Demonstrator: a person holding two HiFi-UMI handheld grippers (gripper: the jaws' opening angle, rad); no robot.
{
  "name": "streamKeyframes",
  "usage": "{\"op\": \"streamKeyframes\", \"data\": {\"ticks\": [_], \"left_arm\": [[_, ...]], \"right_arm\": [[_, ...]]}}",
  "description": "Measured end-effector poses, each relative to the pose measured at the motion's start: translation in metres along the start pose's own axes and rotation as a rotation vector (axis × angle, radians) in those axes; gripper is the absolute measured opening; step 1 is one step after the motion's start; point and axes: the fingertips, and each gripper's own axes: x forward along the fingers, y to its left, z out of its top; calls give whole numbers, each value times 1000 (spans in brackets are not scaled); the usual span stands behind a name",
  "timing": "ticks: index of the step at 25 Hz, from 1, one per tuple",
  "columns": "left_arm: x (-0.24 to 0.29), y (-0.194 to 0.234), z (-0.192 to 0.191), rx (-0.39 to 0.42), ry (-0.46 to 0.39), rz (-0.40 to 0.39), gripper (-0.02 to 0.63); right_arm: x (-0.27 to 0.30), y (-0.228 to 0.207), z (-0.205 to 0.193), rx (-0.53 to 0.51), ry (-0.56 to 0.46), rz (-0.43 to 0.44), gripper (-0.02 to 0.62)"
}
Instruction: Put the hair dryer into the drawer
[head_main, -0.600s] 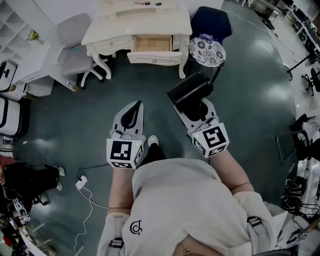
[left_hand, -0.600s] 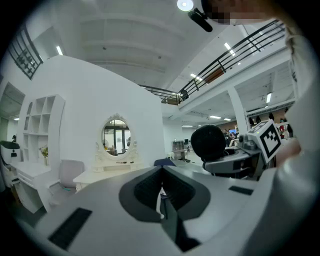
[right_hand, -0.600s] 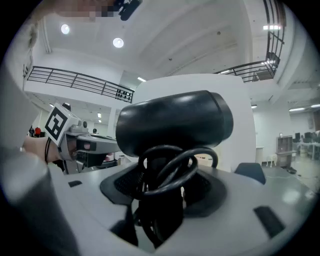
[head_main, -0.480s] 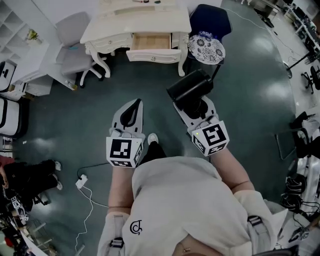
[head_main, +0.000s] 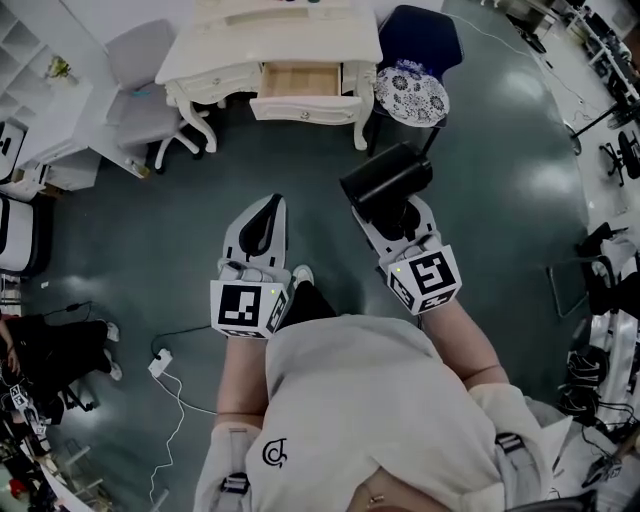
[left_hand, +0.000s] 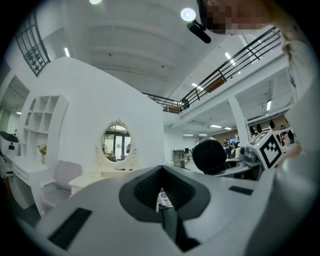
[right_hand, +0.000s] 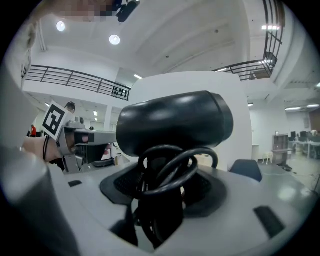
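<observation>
Right tongs (head_main: 392, 214) on black hair dryer (head_main: 385, 176)

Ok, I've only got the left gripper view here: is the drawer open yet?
Observer: Yes. The head view shows the drawer of the white table pulled out, with its wooden bottom showing.
Operator: And the dryer, is it gripped properly?
Observer: The right tongs are shut on the hair dryer by its handle, with the cord looped there.
Operator: Anything beside the drawer?
Observer: A round patterned stool stands just to its right.
</observation>
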Motion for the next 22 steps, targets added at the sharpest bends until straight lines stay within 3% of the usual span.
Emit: {"op": "streamKeyframes", "data": {"ticks": [7, 16, 22], "left_arm": [[37, 47, -14, -5, 37, -35, 12], [89, 143, -22, 11, 52, -88, 12], [120, 179, -27, 6, 54, -118, 12]], "right_arm": [[54, -6, -4, 17, 32, -25, 249], [154, -15, 3, 40, 47, -72, 250], [201, -21, 2, -28, 81, -107, 250]]}}
